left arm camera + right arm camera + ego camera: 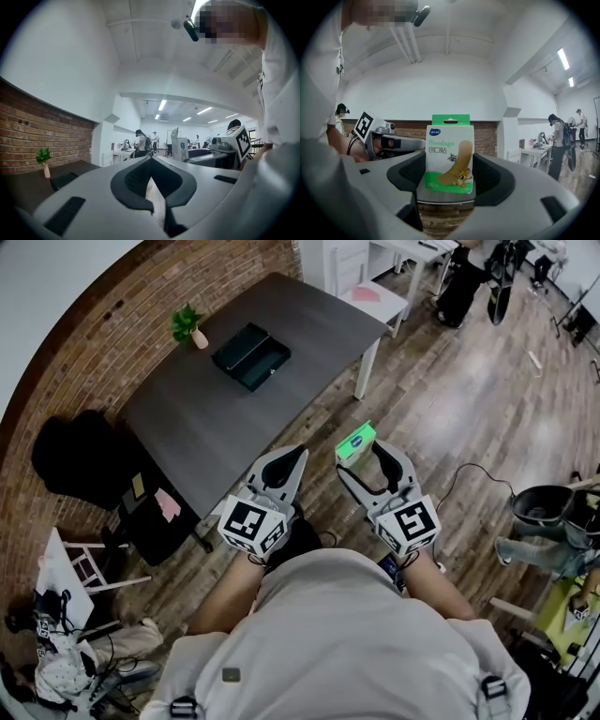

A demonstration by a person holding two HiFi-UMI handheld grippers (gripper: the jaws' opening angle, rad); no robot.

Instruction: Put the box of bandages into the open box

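One box of bandages stands upright, gripped by the right gripper's fingers, above the floor beside the table. The left gripper's fingers are clenched and empty. One open box lies on the table near one potted plant.

potted plant, grey table, brick wall

Right gripper holds the bandage box near the table

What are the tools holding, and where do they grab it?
The right tool pinches the bandage box by its two side edges, low down. The left tool is shut and holds nothing.
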